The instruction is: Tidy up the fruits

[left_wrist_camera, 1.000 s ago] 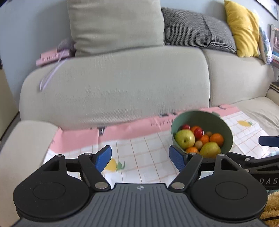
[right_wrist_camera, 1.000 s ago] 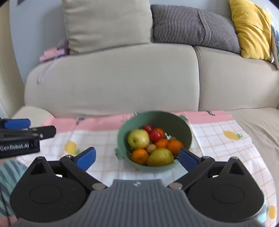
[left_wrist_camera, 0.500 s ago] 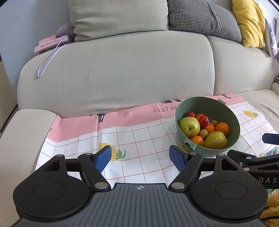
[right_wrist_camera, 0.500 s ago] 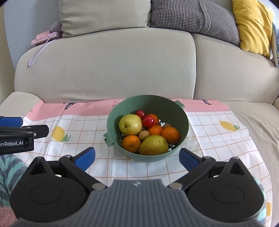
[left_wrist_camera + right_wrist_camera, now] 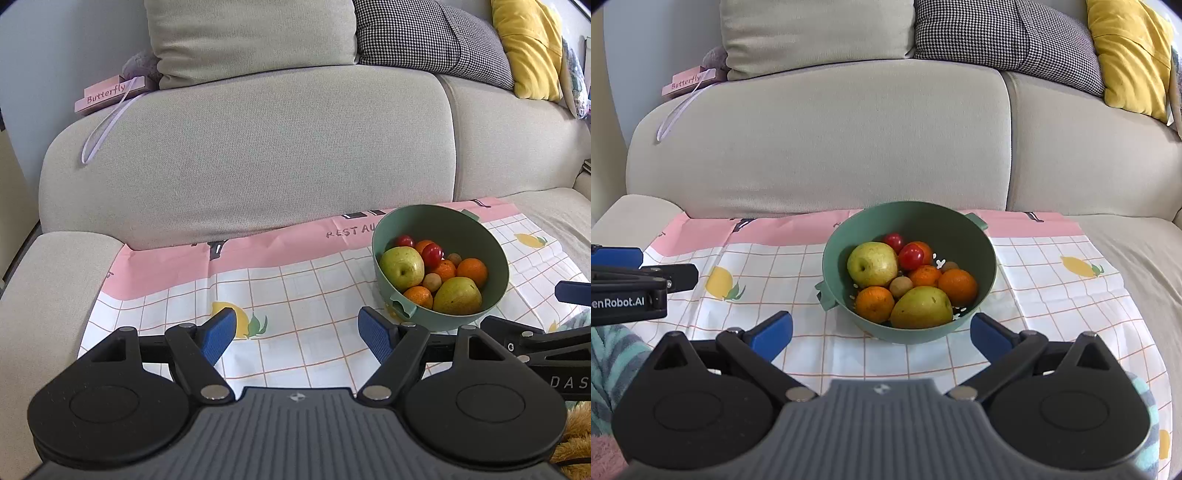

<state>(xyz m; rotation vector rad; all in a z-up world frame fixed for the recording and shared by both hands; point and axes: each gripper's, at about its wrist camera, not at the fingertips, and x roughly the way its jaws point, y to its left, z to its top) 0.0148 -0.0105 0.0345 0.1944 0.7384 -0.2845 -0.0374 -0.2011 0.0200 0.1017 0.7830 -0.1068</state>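
Note:
A green bowl point(image 5: 975, 251) point(image 5: 495, 254) sits on a checked cloth point(image 5: 775, 266) point(image 5: 295, 288) spread over the sofa seat. Inside lie a green apple point(image 5: 872, 264) point(image 5: 402, 268), a yellow-green pear point(image 5: 921, 307) point(image 5: 457, 295), several oranges point(image 5: 957, 286), two cherry tomatoes point(image 5: 910, 257) and small brown fruits point(image 5: 900, 286). My right gripper point(image 5: 881, 332) is open, its blue pads just in front of the bowl on either side. My left gripper point(image 5: 297, 332) is open over the cloth, left of the bowl, holding nothing.
The sofa backrest point(image 5: 820, 140) rises right behind the cloth, with beige, houndstooth and yellow cushions point(image 5: 1130, 55) on top. A pink "Butterfly" box point(image 5: 109, 92) rests on the back's left end. The sofa arm point(image 5: 44, 280) borders the cloth on the left.
Both views have tipped downward and drawn back a little, so the bowl and more of the cloth show fully. The bowl and fruits have stayed put; both grippers remain open.

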